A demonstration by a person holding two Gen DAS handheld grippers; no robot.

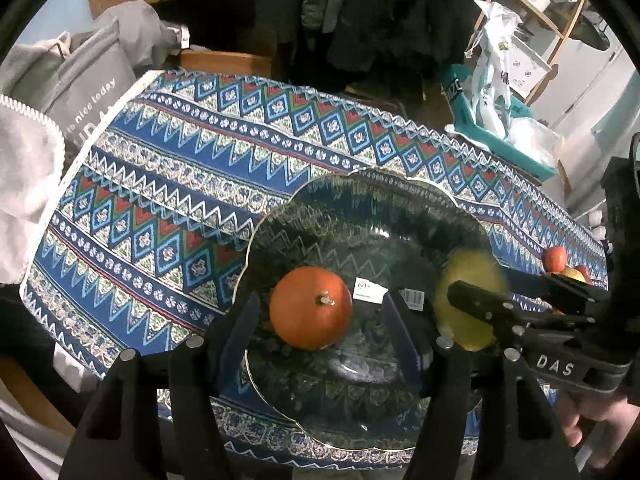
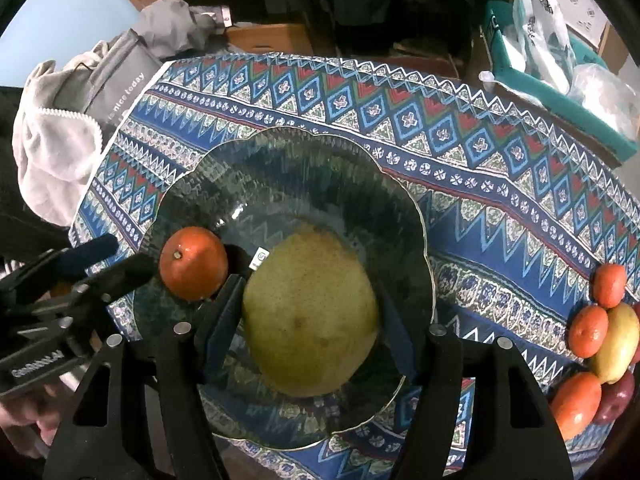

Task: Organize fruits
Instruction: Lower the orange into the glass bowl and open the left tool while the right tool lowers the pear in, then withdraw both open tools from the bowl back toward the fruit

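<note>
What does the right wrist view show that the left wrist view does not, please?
Only the right wrist view shows the whole fruit pile on the tablecloth and the entire pomelo. Only the left wrist view shows the wooden shelf. Both show the glass plate, the orange and the pomelo between the right gripper fingers.

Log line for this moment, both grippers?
left gripper: open around orange | right gripper: open around pomelo | both in glass plate
</note>
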